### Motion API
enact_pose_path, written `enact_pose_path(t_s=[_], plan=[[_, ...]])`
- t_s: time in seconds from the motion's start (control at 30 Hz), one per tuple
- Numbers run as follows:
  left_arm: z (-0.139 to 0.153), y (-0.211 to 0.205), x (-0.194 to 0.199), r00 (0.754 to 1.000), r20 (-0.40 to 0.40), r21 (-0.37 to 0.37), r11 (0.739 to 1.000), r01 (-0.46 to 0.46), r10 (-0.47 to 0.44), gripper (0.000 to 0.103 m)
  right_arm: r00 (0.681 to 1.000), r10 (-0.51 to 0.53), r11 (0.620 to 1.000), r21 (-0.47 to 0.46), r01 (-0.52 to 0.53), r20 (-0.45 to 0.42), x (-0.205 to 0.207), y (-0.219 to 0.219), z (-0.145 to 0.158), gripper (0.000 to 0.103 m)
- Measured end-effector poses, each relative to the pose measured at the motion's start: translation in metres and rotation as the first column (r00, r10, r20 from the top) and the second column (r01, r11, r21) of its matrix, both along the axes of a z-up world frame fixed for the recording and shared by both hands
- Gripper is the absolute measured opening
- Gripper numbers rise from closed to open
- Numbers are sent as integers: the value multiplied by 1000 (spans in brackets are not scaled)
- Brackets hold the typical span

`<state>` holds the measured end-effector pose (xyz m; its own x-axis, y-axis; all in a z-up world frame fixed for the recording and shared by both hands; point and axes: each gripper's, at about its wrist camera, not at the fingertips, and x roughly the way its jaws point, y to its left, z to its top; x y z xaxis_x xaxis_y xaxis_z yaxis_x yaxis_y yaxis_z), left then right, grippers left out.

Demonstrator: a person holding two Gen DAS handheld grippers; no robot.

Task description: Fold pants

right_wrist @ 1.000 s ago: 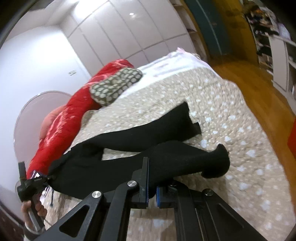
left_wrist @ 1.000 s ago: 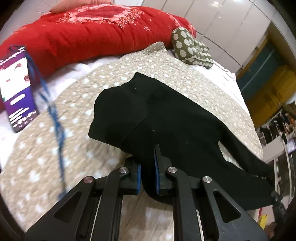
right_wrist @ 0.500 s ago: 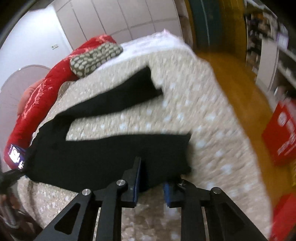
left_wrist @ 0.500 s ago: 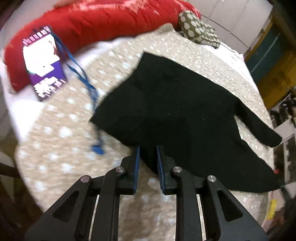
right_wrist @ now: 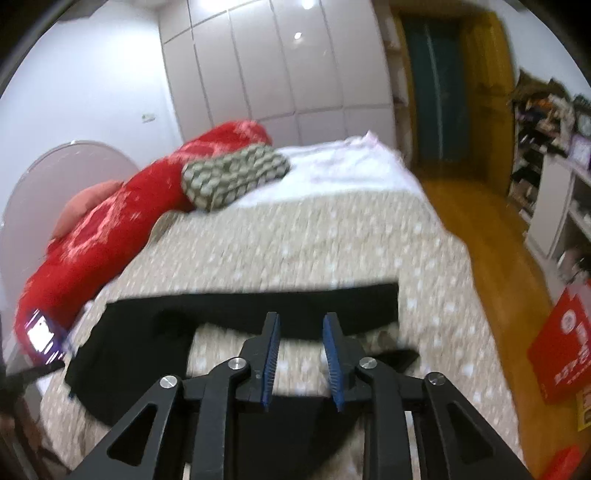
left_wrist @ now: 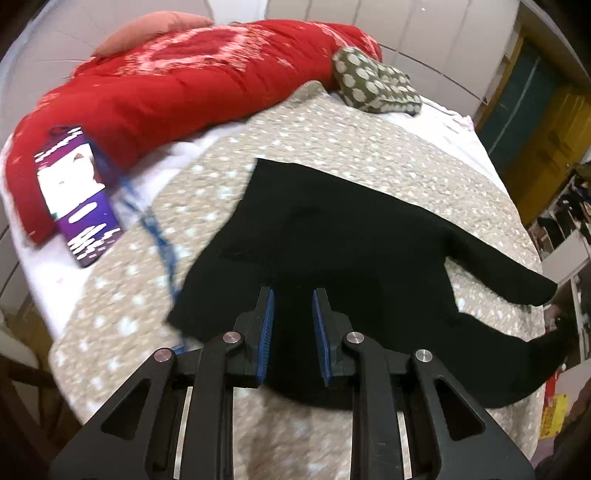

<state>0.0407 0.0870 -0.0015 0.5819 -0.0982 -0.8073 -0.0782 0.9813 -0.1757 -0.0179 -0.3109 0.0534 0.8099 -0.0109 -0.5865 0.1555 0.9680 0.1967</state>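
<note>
Pants spread flat, no fold made yet.
Black pants [left_wrist: 332, 236] on bed [left_wrist: 332, 129]; left gripper [left_wrist: 293, 325] and right gripper [right_wrist: 301, 350] just opening, spread, pinching nothing.

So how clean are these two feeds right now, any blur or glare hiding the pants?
Left wrist view: black pants fairly sharp but so dark that folds barely read; purple card and red blanket smeared by motion. Right wrist view: blurred throughout, the pants' edges soft; ceiling lights glare on the wardrobe doors, away from the cloth. Fisheye bends both.
</note>
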Motion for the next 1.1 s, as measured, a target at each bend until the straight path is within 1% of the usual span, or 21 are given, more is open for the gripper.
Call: enact_pose_path(t_s=[0.13,0.17,0.23,0.27,0.33,0.37,0.43,0.47,0.53,0.57,0.63,0.7,0.77,0.8,0.83,0.9,0.93,1.0,1.03,1.07,1.1], plan=[[-8,-19,27,999,-17,2,999,35,-35,19,999,29,999,-21,-28,35,27,20,14,30],[-11,-23,35,999,-19,2,999,39,-39,19,998,54,998,-25,-53,35,34,26,14,30],[-19,-31,52,999,-32,9,999,41,-40,19,989,148,989,-28,-148,24,55,43,7,30],[-22,-34,58,998,-41,13,999,42,-41,19,979,205,979,-10,-205,9,70,51,-1,30],[-32,-40,76,997,-62,32,999,41,-39,19,963,267,964,20,-266,-47,100,64,-24,30],[-37,-41,83,997,-74,36,999,38,-36,19,954,289,957,17,-288,-84,117,71,-38,30],[-53,-41,99,992,-121,32,999,30,-26,19,940,308,950,-15,-313,-144,146,81,-63,30],[-59,-41,104,990,-136,29,999,25,-21,21,932,312,947,-23,-322,-187,162,84,-79,30],[-67,-40,112,991,-133,34,999,24,-19,25,901,334,939,14,-344,-275,190,84,-110,30],[-67,-39,114,992,-126,35,999,28,-23,26,892,338,937,20,-348,-299,198,84,-118,30],[-63,-37,117,991,-128,28,999,45,-41,26,890,352,931,6,-366,-290,200,85,-118,30],[-61,-29,120,991,-126,11,999,38,-37,26,885,404,909,-3,-416,-230,199,86,-100,30],[-61,-21,121,992,-124,-1,1000,18,-18,26,874,452,885,-36,-465,-177,203,90,-86,38],[-61,-19,122,992,-128,-7,1000,11,-12,26,865,474,870,-65,-489,-163,206,95,-82,50],[-61,-15,121,992,-123,-17,1000,10,-12,26,852,498,854,-83,-514,-159,213,101,-81,55],[-62,-8,119,992,-125,-26,1000,-1,-3,26,807,560,811,-76,-581,-186,230,115,-91,55],[-61,-5,117,992,-123,-23,1000,-8,5,26,777,588,788,-55,-613,-225,244,122,-101,55],[-62,3,114,993,-120,-26,1000,-13,10,26,729,624,756,-19,-655,-280,260,133,-116,55],[-64,5,113,992,-123,-34,999,-11,6,26,713,636,746,2,-666,-295,268,134,-123,55],[-65,8,113,992,-128,-45,999,-10,4,26,705,648,742,29,-670,-288,272,132,-128,53],[-65,13,110,991,-131,-65,998,-10,1,26,700,659,737,51,-674,-274,273,131,-129,40]])
